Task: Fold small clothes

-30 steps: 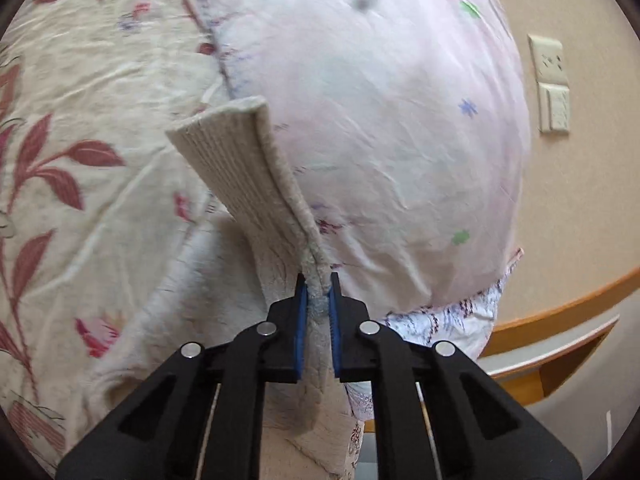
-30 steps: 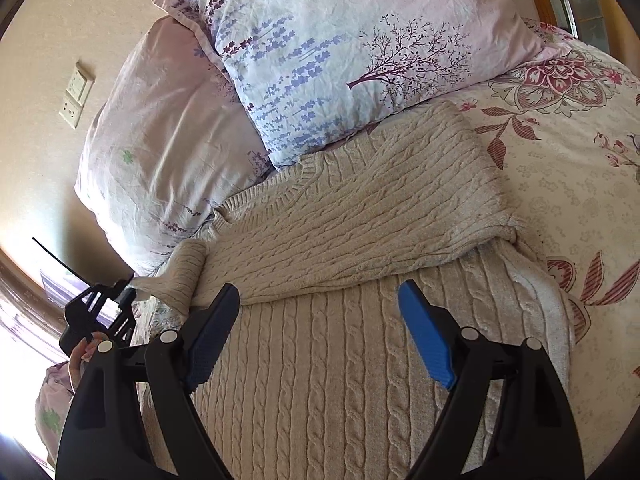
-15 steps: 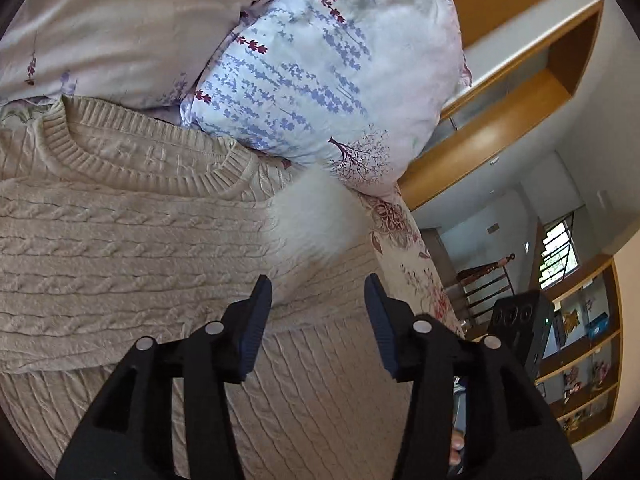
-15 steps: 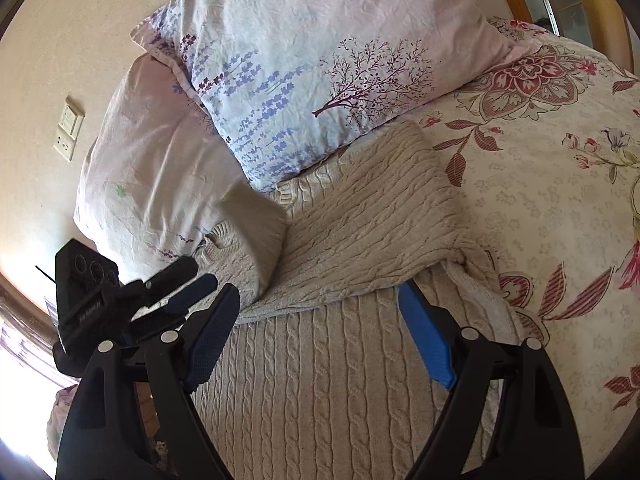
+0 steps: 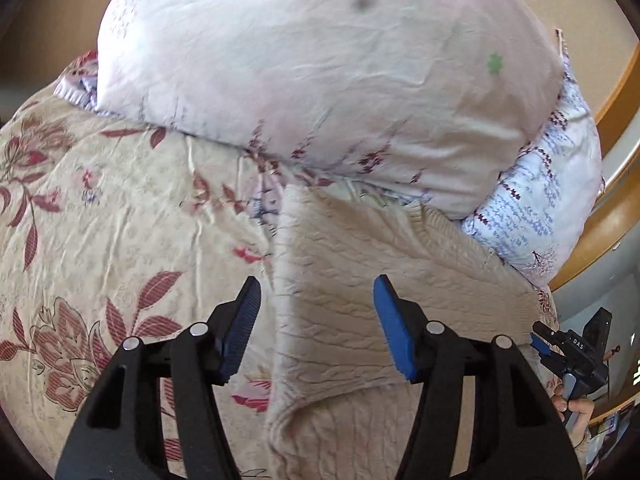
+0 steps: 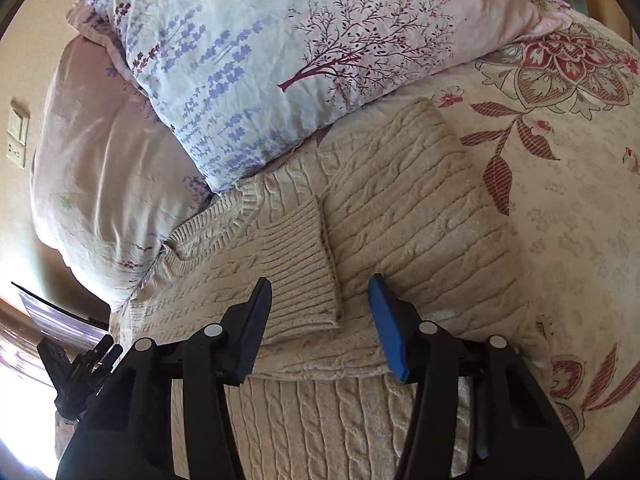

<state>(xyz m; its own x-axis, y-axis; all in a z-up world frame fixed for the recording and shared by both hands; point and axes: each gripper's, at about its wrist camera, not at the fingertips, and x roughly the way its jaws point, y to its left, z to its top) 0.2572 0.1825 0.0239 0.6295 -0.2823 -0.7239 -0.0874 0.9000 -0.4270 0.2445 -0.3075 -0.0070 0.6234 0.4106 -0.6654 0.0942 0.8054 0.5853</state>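
Note:
A cream cable-knit sweater lies flat on the floral bedspread, its neck toward the pillows. Both sleeves are folded across the chest; the ribbed cuff of one lies on top in the middle. My right gripper is open and empty, hovering just above that cuff. My left gripper is open and empty above the sweater's left edge. The right gripper also shows at the far right of the left wrist view, and the left gripper at the lower left of the right wrist view.
Two pillows lie at the head of the bed: a pale pink one and a lavender-print one, touching the sweater's neck. A wooden headboard rail and a wall socket lie beyond. Floral bedspread extends to the left.
My left gripper let go of the sleeve cuff, which now lies folded across the chest. It then opened and swung back to the sweater's left edge. The right gripper stayed open and dropped closer.

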